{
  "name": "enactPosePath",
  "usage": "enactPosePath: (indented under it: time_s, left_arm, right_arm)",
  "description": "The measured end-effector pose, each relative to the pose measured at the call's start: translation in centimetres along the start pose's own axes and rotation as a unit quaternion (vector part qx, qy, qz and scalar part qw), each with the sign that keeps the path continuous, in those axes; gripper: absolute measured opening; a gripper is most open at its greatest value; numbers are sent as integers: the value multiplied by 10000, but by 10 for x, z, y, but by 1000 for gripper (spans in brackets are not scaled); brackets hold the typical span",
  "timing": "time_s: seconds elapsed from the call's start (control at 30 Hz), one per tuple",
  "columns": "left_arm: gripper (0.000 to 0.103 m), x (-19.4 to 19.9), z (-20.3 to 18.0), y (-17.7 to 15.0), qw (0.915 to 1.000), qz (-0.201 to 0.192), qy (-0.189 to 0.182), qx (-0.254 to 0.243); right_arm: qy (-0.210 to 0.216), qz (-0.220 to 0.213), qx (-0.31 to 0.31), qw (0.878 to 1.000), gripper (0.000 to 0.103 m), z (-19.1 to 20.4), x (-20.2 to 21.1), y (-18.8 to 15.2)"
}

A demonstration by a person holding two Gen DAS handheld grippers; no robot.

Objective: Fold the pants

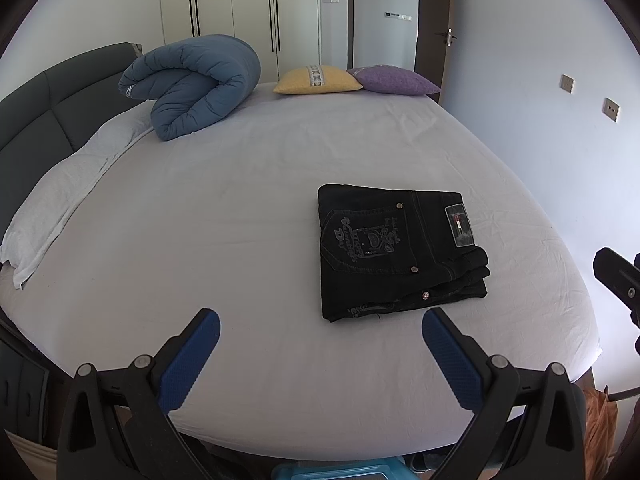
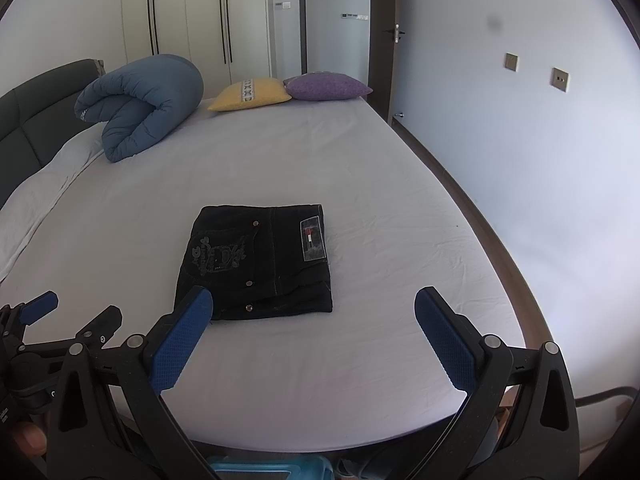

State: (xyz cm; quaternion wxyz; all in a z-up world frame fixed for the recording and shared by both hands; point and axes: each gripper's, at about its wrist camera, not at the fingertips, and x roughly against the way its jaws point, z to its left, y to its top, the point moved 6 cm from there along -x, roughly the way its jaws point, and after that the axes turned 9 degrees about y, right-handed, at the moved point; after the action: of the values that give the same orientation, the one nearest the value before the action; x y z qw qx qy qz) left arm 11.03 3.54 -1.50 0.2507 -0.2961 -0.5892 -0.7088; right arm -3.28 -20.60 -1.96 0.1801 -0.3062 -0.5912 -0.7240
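Above the near edge of the white-sheeted bed, left gripper and right gripper both spread wide, holding nothing, black folded denim pants flat on sheet just ahead, rolled blue quilt far back.

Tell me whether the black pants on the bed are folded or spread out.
Folded. The black pants lie as a compact rectangle on the bed, stacked layers showing at the near edge, back pocket and label on top.
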Motion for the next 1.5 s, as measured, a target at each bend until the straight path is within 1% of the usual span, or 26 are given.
enactPosePath:
  time_s: [0.83,1.5]
  left_arm:
    - [103,1,1,0,10000,11,-6,-2]
    - [103,2,2,0,10000,14,-9,-1]
  right_arm:
    - [40,56,20,10000,103,9,-5,-11]
    - [43,60,16,10000,103,8,-5,-10]
